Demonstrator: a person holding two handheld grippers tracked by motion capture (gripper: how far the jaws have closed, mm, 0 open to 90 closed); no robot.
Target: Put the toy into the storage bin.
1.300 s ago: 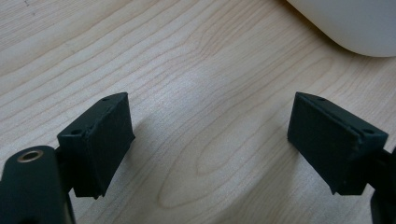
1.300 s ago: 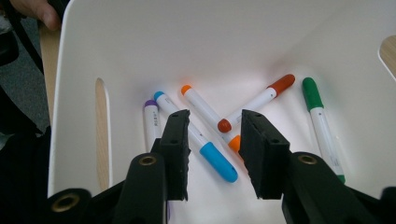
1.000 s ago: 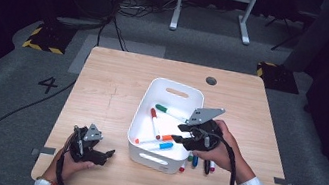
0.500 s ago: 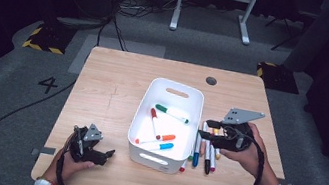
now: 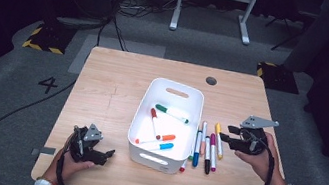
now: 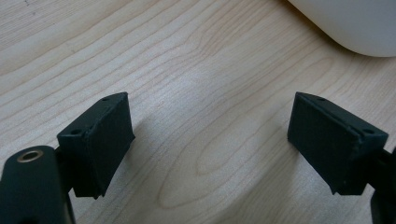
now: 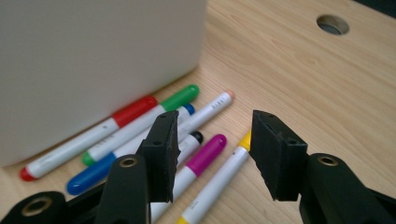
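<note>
Markers (image 5: 207, 150) lie in a loose row on the tabletop (image 5: 119, 80) just right of the white bin (image 5: 146, 115), and my right claw (image 7: 212, 149) now hangs low over them, jaws partly spread with nothing between them, having just opened a little. A second ago this claw was over the bin; it has since swung out to the right and down, so I judge one marker has been dropped in and the next pick is coming, likely the purple (image 7: 205, 154) or yellow one (image 7: 219, 182) beneath the jaws. My left claw (image 6: 210, 140) rests spread and empty on bare wood near the bin's corner. Farther in, four markers (image 5: 161, 127) already lie inside the bin.
</note>
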